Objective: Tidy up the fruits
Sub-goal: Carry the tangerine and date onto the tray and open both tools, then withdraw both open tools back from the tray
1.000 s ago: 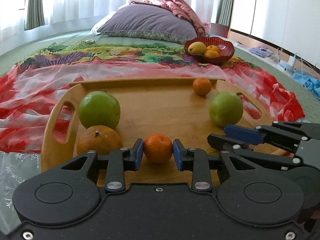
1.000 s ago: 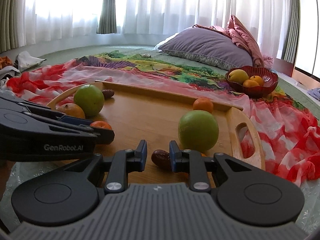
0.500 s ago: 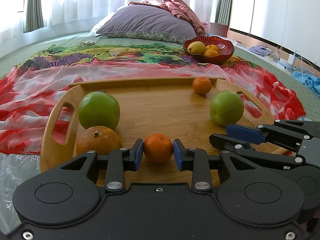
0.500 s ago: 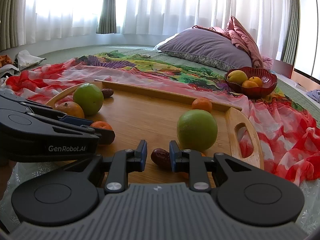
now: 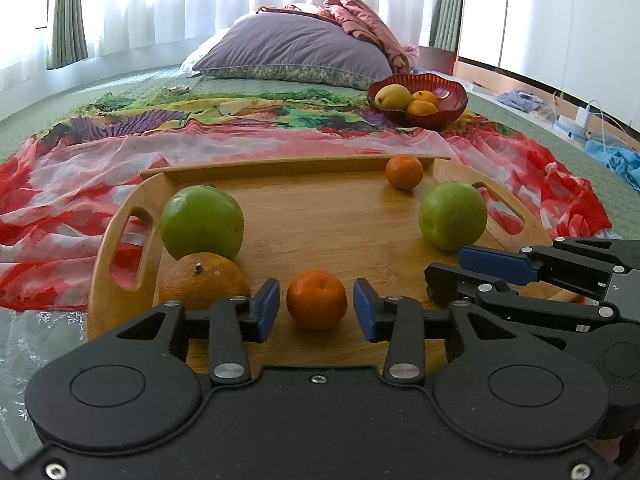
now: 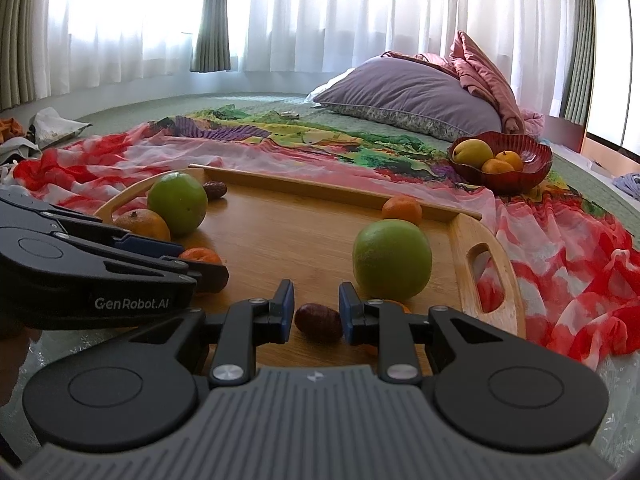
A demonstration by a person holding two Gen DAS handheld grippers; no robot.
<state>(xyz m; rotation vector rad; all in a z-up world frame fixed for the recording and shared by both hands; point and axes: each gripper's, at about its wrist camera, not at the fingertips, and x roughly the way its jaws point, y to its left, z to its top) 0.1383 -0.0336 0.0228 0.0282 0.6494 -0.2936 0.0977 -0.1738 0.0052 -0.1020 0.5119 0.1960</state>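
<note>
Both jaws just eased apart, freeing tangerine (image 5: 316, 299) and date (image 6: 319, 322), seen only rightward

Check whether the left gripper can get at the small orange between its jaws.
Probably yes: the left gripper brackets the small orange, jaws just opened, pads clear of it; nothing blocks it on the tray.

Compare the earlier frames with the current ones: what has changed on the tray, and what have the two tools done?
Both tools have just been opening. The left tool has let go of the small mandarin; gaps now show on both sides. The right tool has eased off the dark date, which still lies between its pads. Neither hand moved. The green apples, the other oranges and the wooden tray stayed put.
</note>
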